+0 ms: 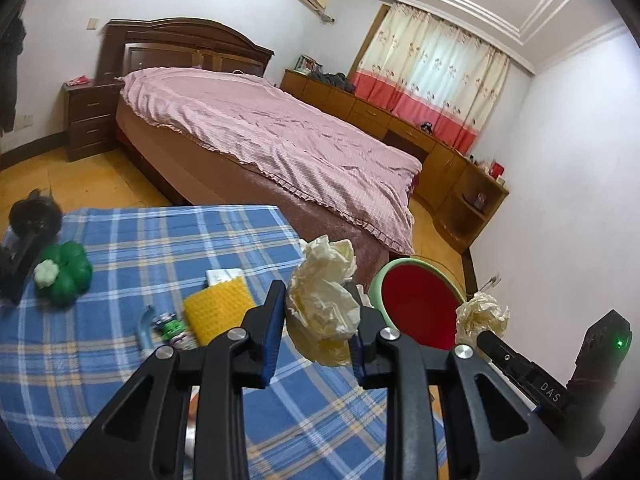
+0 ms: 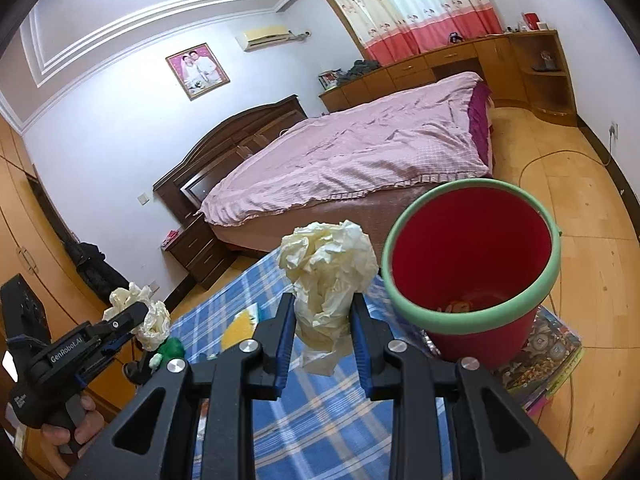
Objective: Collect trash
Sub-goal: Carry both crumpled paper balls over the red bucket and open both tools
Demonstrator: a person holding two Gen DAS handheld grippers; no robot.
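Observation:
A crumpled ball of cream paper (image 1: pixel 320 300) sits between the blue pads of my left gripper (image 1: pixel 316 292), which is shut on it above the table's right edge. My right gripper (image 2: pixel 322 300) is shut on a second crumpled cream paper ball (image 2: pixel 328 272). A red bucket with a green rim (image 2: pixel 460 314) stands just right of that ball, its mouth facing up. In the left wrist view the bucket (image 1: pixel 376 284) lies beyond the held paper, and the right gripper (image 1: pixel 482 336) shows with its paper (image 1: pixel 482 314). The right wrist view has the left gripper (image 2: pixel 140 312) at the far left.
The table wears a blue plaid cloth (image 1: pixel 160 240) with a yellow sponge (image 1: pixel 218 306), a green toy (image 1: pixel 66 272) and small items on it. A stack of colourful books (image 2: pixel 552 352) lies under the bucket. A pink-covered bed (image 1: pixel 260 128) stands behind, on wooden floor.

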